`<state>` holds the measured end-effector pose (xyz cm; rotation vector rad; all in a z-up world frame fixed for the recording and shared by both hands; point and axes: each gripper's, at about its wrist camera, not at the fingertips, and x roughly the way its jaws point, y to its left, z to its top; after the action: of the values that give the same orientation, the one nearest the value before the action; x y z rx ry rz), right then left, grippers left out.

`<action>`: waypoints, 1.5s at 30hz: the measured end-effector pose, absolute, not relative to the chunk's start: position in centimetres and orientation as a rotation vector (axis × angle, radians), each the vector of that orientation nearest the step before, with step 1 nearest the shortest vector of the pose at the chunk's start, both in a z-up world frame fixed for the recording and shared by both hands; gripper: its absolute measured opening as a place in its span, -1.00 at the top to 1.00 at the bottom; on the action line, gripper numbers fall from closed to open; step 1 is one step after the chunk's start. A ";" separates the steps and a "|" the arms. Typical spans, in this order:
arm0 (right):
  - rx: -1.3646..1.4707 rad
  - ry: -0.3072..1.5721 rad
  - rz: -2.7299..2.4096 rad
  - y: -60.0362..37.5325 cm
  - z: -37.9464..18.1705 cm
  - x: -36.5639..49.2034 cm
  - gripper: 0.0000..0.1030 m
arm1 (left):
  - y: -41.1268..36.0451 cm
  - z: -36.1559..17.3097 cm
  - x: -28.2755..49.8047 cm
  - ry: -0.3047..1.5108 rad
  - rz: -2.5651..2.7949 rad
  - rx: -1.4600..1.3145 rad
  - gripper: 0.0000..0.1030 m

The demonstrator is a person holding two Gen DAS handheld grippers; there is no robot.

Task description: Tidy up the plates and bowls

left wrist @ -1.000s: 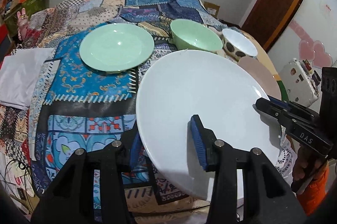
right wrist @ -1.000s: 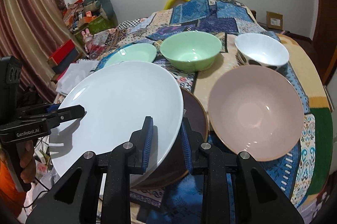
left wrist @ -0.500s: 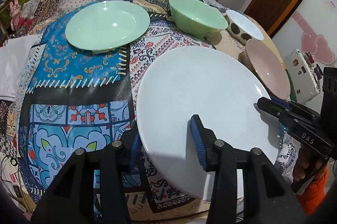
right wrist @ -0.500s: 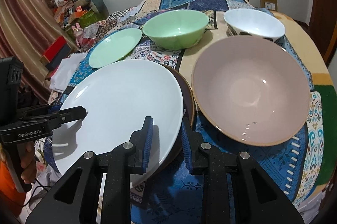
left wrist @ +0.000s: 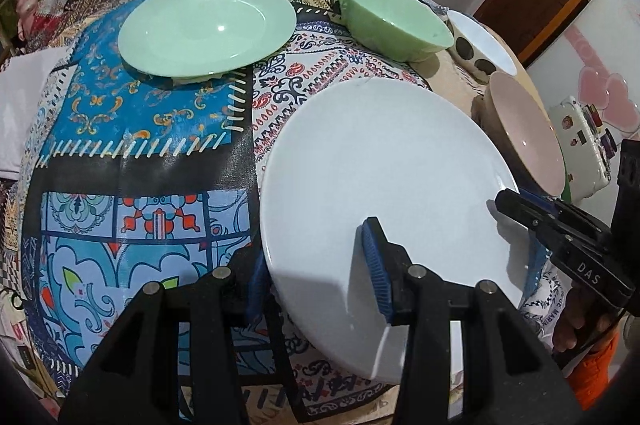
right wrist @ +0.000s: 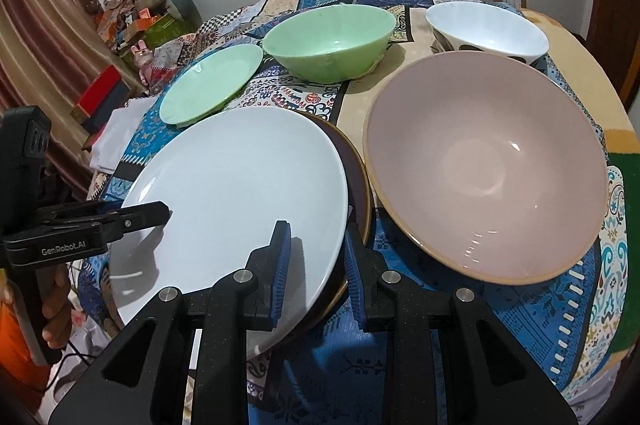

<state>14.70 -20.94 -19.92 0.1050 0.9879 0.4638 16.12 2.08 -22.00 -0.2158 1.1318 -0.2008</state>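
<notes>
White plate (right wrist: 236, 185): stiff, glazed, slippery and breakable, best taken by its thin rim, as done on two sides. Left gripper (left wrist: 316, 265) and right gripper (right wrist: 314, 261) each have jaws pinching that rim, one jaw above, one below. It hangs tilted just over a brown plate (right wrist: 360, 193) on the counter (left wrist: 132, 193); pink bowl (right wrist: 484, 165) just beside, green plate (left wrist: 208, 29) and green bowl (right wrist: 328, 41) beyond.

glossy smooth white plate (left wrist: 384, 161); glossy pink bowl (right wrist: 488, 165); printed cloth table cover (left wrist: 132, 161); ribbed blue fingers (right wrist: 280, 273).
</notes>
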 end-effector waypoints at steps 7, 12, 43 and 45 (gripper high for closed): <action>0.095 0.986 0.453 -20.6 -20.0 14.9 0.53 | 2.3 -22.4 16.6 1.143 -0.198 -0.231 0.14; 0.094 0.982 0.448 -20.6 -20.1 15.1 0.49 | 2.2 -22.5 17.0 1.147 -0.196 -0.237 0.13; 0.091 0.933 0.474 -20.8 -18.1 14.3 0.48 | 2.4 -18.5 15.1 1.029 -0.133 -0.106 0.13; 0.088 0.918 0.477 -20.5 -17.6 14.2 0.48 | 2.7 -17.5 14.8 1.002 -0.118 -0.090 0.10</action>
<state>14.19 -20.53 -17.59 0.0875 0.9181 0.4773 14.83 2.74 -17.54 -0.0903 1.0023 -0.1177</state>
